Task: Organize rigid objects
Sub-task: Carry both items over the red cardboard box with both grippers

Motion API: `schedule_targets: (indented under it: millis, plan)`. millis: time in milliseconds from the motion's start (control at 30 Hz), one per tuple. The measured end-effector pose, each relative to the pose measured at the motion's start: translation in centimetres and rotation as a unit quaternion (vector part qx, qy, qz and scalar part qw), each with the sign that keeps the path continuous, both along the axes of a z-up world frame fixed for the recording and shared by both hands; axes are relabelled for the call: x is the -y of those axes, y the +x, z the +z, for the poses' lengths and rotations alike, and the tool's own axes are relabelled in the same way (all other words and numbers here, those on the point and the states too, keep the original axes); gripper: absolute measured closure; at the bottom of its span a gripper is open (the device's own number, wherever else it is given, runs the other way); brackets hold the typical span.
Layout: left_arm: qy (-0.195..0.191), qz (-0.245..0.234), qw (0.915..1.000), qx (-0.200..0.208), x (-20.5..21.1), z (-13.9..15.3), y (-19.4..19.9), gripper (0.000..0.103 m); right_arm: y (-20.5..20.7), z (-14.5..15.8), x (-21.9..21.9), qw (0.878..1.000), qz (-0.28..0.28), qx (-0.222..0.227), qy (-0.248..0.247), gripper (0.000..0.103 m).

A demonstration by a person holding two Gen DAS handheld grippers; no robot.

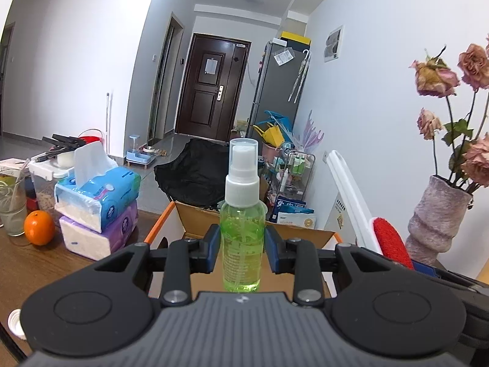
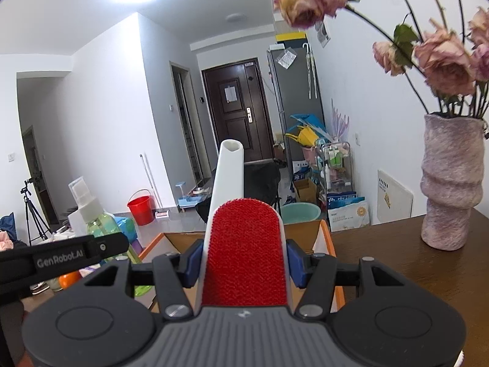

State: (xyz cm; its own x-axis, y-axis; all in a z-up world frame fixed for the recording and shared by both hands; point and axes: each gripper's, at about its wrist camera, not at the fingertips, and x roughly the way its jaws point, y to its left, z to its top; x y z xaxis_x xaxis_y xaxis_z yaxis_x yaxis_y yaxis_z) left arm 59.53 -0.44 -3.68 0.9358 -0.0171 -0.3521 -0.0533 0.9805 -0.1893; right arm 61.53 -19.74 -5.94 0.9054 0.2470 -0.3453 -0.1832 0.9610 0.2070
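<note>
The spray bottle (image 1: 242, 226) stands upright between the two fingers of the left gripper (image 1: 242, 252), over the open box (image 1: 195, 223). The lint brush (image 2: 244, 244) sits between the fingers of the right gripper (image 2: 244, 264), just right of the bottle, also over the box. The box lies on the table (image 2: 397, 263). The vase (image 2: 449, 180) stands near the table's right edge. Two tissue packs (image 1: 97, 208) lie stacked left of the box, with the orange (image 1: 39, 227) left of them.

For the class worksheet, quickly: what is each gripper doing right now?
Left gripper: closed on the green spray bottle.
Right gripper: closed on the red lint brush.
</note>
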Motion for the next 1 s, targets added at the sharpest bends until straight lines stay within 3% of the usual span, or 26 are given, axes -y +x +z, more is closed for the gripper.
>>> schedule_targets:
  millis: [500,1000]
  plan:
    - [0.021,0.031,0.9992,-0.015,-1.4,-1.7,5.1,0.071,6.5,-4.0,-1.8,0.999,-0.032,-0.025,0.013,0.048]
    - [0.052,0.035,0.9965,-0.055,-1.4,-4.9,8.8,0.071,9.8,-6.3,-2.7,0.998,-0.047,-0.044,-0.003,0.048]
